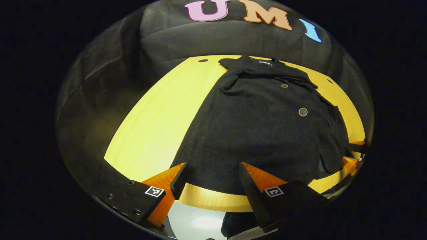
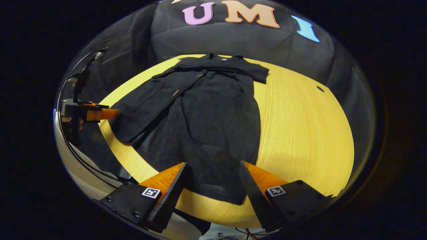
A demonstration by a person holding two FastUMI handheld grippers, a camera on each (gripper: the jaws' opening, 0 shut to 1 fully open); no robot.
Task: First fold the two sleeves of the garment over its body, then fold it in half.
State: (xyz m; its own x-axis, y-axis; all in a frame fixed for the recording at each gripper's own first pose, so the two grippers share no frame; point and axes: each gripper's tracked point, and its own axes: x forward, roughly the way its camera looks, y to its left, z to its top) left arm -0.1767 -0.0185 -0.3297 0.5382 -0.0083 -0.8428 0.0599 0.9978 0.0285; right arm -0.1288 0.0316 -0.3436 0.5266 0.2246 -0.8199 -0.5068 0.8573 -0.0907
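The black garment [image 2: 213, 126] lay flat on the yellow bench [image 2: 300, 133], one sleeve [image 2: 146, 103] seemingly folded over its body — the halving fold looked undone. Both tools — left [image 1: 213, 181] and right [image 2: 213, 186] — hovered at the hem, fingers apart, gripping nothing.

1. The black cardigan [image 1: 260, 133] has its near hem hidden behind the left gripper's fingers [image 1: 253, 190] in the left gripper view.
2. A small label at its collar [image 2: 223, 59] is too small to read.
3. The right gripper [image 1: 355, 156] is cut off at the right edge.
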